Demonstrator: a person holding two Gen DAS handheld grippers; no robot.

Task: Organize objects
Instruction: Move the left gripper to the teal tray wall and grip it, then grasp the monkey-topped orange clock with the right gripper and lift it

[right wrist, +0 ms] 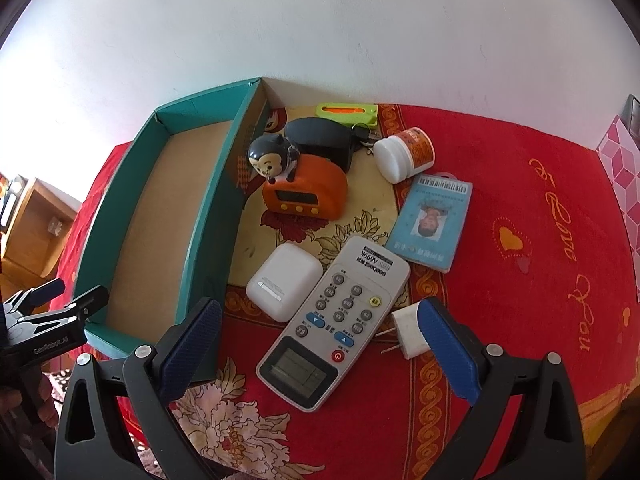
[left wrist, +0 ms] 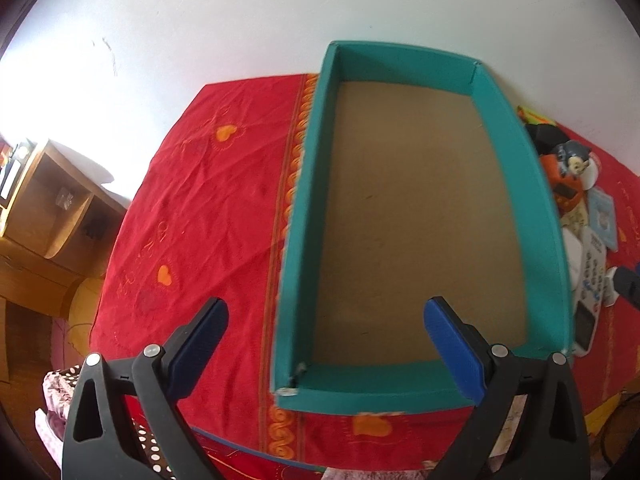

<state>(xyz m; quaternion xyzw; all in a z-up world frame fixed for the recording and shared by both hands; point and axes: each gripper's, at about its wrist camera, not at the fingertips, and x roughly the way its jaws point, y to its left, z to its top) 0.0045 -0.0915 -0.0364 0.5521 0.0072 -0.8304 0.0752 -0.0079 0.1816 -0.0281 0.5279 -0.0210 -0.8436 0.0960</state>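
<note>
Right gripper hovered over remote, fingers wide, holding nothing. Charger plug lay just beside remote, near right finger. White case touched remote's other side. Beyond: orange clock with monkey figure on top, pill bottle, ID card, all on red cloth toward wall edge. Left gripper spread wide, empty, above near end of teal box; box bare inside, objects just beside its right wall.
</note>
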